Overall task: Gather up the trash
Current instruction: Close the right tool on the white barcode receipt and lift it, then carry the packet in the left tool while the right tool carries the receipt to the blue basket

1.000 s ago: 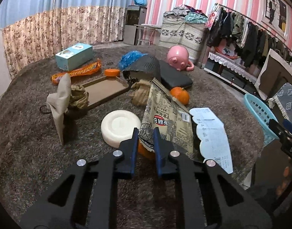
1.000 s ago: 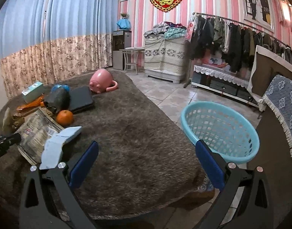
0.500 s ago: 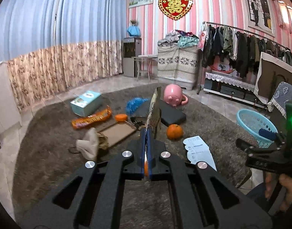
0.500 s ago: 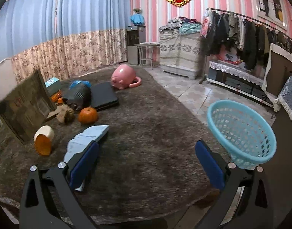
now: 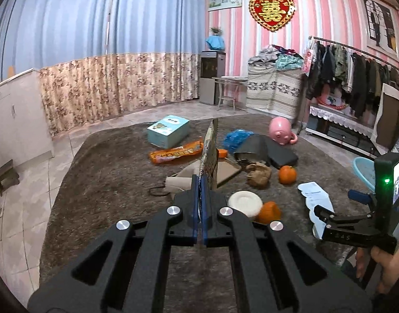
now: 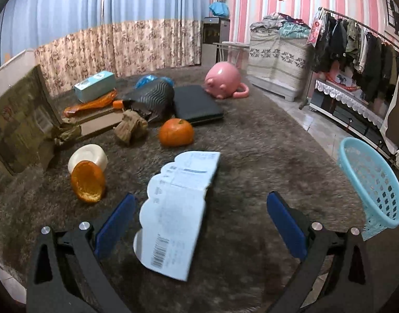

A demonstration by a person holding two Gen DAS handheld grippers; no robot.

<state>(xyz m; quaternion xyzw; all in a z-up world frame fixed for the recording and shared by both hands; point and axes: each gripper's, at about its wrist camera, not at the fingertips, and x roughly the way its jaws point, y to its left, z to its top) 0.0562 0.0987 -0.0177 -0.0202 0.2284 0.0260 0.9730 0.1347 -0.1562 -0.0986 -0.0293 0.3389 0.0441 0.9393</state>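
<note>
My left gripper (image 5: pixel 200 182) is shut on the lower edge of a printed snack bag (image 5: pixel 210 151), held upright and edge-on above the brown fuzzy table cover (image 5: pixel 108 182). The right wrist view shows the same bag (image 6: pixel 19 122) lifted at far left. My right gripper (image 6: pixel 199 224) is open wide, low over the cover, with a white scalloped paper slip (image 6: pixel 178 200) lying flat between its blue fingers (image 6: pixel 116 224); the pads do not touch it. A light blue plastic basket (image 6: pixel 374 182) stands beyond the table's right edge.
An orange peel half (image 6: pixel 87 181), a white round dish (image 6: pixel 89 154), a tangerine (image 6: pixel 176 132) and crumpled brown paper (image 6: pixel 130 127) lie mid-table. Behind are a brown tray (image 6: pixel 100 125), black bag (image 6: pixel 152 99), dark case (image 6: pixel 196 107), pink pig (image 6: pixel 222 79), teal box (image 6: pixel 95 86) and orange wrapper (image 6: pixel 90 105).
My left gripper closed on the snack bag and lifted it upright off the cover. My right gripper swung left from the basket side until the paper slip lay between its fingers.
</note>
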